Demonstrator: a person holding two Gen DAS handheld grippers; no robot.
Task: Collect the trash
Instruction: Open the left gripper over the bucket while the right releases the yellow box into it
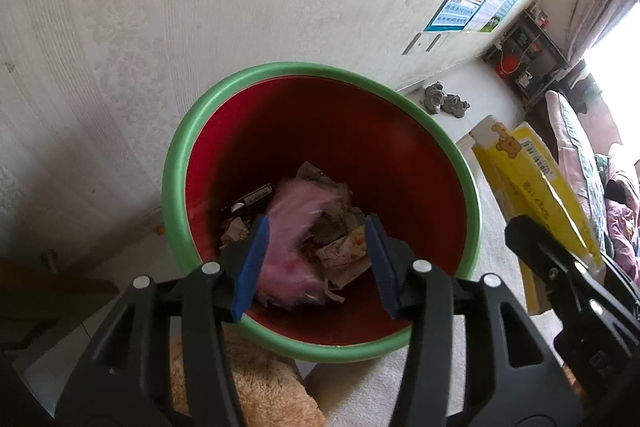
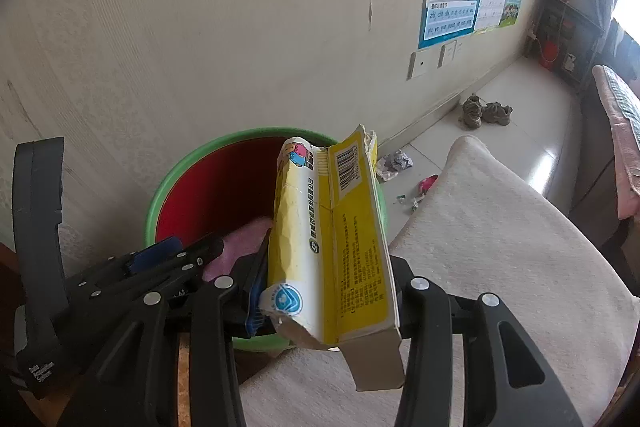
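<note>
The green-rimmed bin (image 1: 320, 211), mid-frame in my left view, already holds a pink wad (image 1: 286, 247) and crumpled paper. My right gripper (image 2: 324, 291) pinches the yellow carton (image 2: 332, 251) just over the bin's rim, not yet dropped. My left gripper (image 1: 314, 263) hangs spread and empty above the bin. On the floor (image 2: 500, 131), right of centre, a foil ball (image 2: 394, 163) and small scraps remain.

We saw a round red plastic bin with a green rim (image 1: 188, 151) standing upright by the wall, holding blurred pink fluffy trash (image 1: 288, 247) and crumpled paper scraps (image 1: 340, 259). A torn yellow cardboard box (image 2: 340, 247) stood tilted over its edge.
</note>
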